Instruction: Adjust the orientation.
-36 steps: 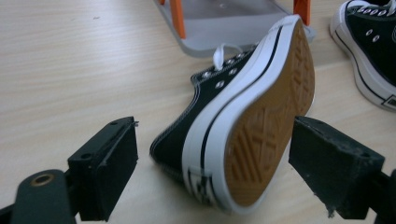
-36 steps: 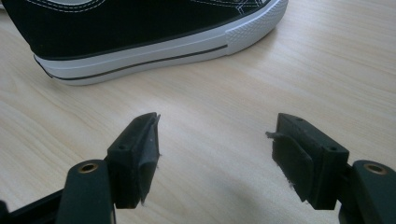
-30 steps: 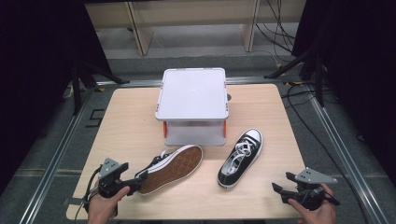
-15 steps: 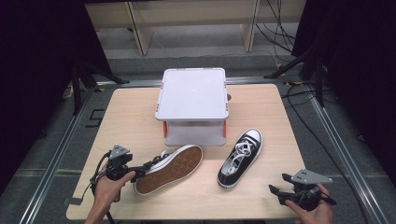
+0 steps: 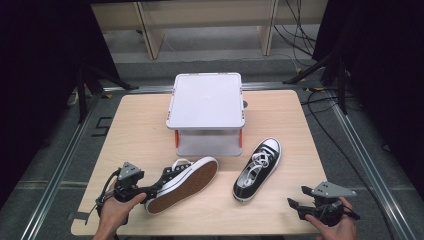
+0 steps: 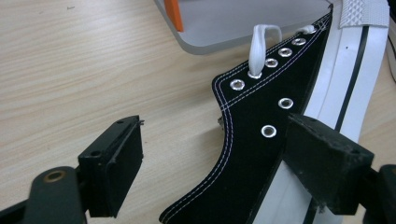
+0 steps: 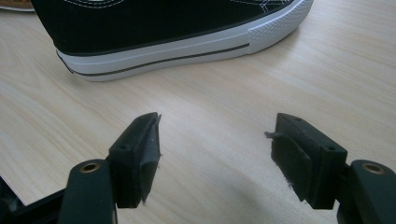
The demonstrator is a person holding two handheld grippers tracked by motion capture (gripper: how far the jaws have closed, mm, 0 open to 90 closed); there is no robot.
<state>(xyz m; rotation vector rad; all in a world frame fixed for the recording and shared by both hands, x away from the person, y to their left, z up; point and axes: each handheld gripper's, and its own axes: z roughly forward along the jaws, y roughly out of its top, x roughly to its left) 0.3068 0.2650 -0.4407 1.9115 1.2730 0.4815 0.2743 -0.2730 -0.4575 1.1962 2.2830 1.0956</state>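
Observation:
A black canvas sneaker lies tipped on its side at the front left, tan sole facing me. My left gripper is at its heel end. In the left gripper view the shoe's eyelet side sits between the jaws of the left gripper. One pad is against the white rubber edge and the other stands apart from the canvas. These jaws have just been closing a little. A second black sneaker stands upright at the centre right. My right gripper is open just before its heel, with nothing between its jaws.
A white lidded box with orange clips stands at the back middle of the wooden table. Metal rails run along both table sides. Cables lie on the floor at the back right.
My left gripper has shifted a little forward toward the tipped sneaker's heel, and its jaws now straddle the shoe's side. The right gripper and both shoes stay where they were.

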